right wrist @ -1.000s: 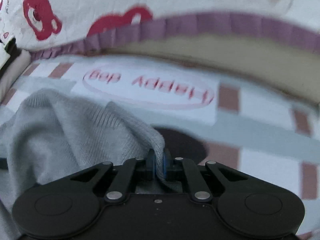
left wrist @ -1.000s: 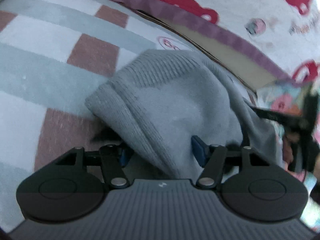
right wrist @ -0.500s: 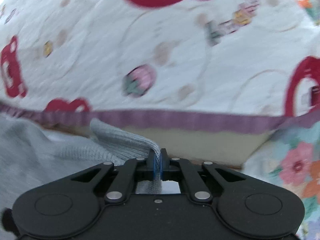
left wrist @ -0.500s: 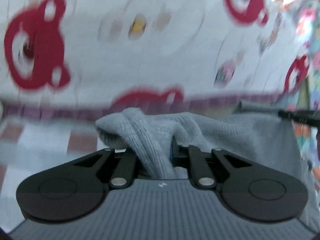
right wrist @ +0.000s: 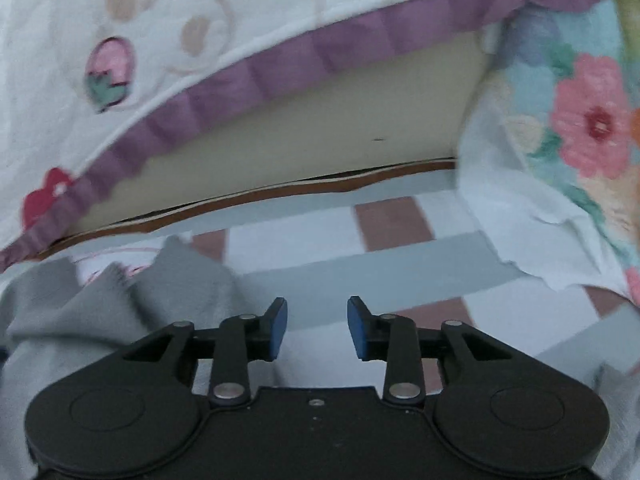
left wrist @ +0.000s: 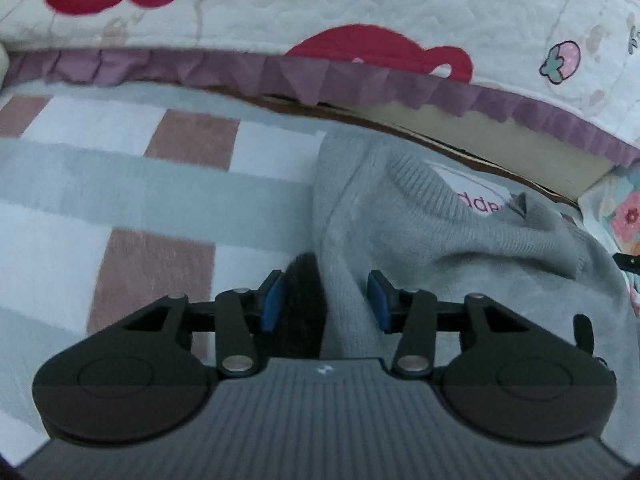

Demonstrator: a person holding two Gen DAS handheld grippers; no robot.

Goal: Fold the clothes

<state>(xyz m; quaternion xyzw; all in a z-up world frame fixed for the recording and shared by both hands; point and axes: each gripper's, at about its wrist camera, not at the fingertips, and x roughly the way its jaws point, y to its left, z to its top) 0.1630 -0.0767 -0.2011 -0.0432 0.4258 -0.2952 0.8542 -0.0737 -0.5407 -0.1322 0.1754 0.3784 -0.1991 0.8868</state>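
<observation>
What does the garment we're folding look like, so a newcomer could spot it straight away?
Start at the checked rug below the purple-frilled quilt. On it, just under the frill, a grey knit sweater lies rumpled. It is the only plain grey, ribbed piece among patterned fabrics.

Ribbed grey knit sweater on soft checked rug

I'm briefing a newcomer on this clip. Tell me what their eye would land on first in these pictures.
The crumpled grey knit sweater on the checked rug catches the eye first, a fold of it lying loose between the opening jaws of the left gripper. Behind runs a white quilt with red bears and a purple ruffle. The right gripper is opening over bare rug, beside a floral cloth.
</observation>
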